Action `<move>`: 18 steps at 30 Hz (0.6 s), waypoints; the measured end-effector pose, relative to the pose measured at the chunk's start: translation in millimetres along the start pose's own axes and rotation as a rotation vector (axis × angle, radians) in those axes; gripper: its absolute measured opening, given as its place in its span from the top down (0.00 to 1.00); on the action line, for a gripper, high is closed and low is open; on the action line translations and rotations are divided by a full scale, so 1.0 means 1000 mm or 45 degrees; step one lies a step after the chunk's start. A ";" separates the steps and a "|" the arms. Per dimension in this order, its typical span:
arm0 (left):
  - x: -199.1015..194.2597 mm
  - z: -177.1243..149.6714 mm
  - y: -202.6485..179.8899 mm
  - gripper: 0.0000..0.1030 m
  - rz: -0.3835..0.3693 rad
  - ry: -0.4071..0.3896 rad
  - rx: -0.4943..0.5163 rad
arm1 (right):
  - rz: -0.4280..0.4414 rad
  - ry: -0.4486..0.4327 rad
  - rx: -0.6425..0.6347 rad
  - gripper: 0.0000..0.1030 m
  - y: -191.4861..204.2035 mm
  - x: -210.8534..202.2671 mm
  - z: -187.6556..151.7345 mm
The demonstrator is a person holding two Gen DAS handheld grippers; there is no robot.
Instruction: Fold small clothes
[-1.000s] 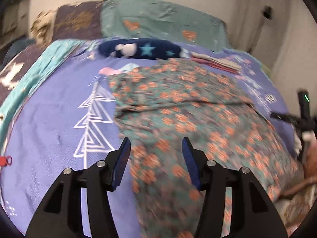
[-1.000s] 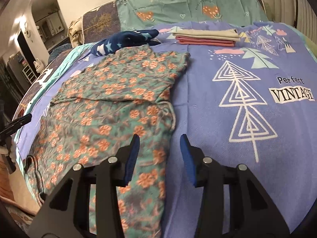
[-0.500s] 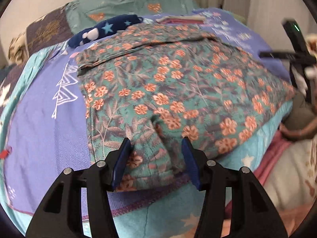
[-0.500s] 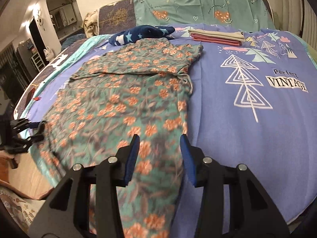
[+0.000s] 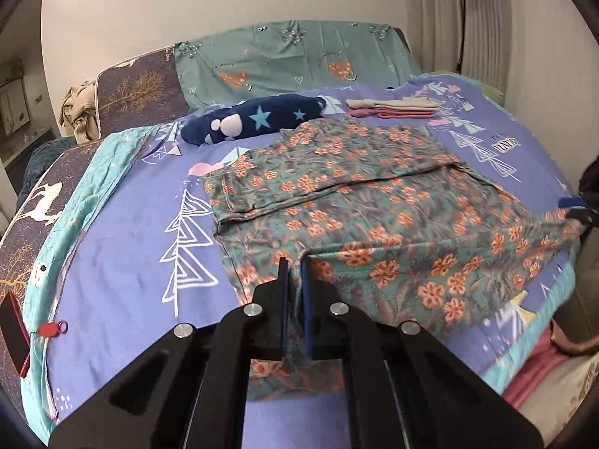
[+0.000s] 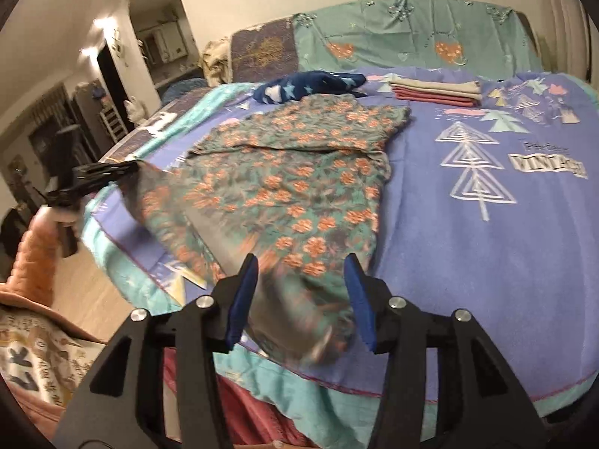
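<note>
A teal garment with orange flowers lies spread on the purple blanket; it also shows in the right wrist view. My left gripper is shut on the garment's near hem and lifts it a little. My right gripper is open, its blue pads either side of the garment's other near corner, which is blurred. The left gripper shows at the left of the right wrist view; the right gripper shows at the right edge of the left wrist view.
A stack of folded clothes and a navy star-print piece lie at the far side near the pillows. A red phone lies at the left bed edge. The bed edge and floor are close below.
My left gripper has closed on the garment's near hem and raised it. My right gripper has dropped back to the garment's near corner at the bed edge, still open.
</note>
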State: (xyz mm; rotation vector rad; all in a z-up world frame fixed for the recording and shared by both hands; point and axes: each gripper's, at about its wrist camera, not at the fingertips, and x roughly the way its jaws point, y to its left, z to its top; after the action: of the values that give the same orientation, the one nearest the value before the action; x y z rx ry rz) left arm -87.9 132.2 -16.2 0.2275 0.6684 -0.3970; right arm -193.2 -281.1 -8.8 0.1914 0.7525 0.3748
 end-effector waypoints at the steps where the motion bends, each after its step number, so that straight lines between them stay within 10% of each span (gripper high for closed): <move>1: 0.006 0.000 0.001 0.96 -0.006 0.013 -0.007 | 0.012 0.003 0.012 0.52 -0.001 0.003 0.000; 18: 0.048 -0.038 0.024 0.81 -0.131 0.147 -0.189 | 0.224 0.026 0.225 0.44 -0.036 0.006 -0.003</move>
State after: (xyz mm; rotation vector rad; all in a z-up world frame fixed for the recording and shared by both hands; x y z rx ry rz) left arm -64.8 152.6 -73.7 0.0749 0.8216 -0.4332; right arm -181.4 -311.7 -25.7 0.4223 0.7917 0.4778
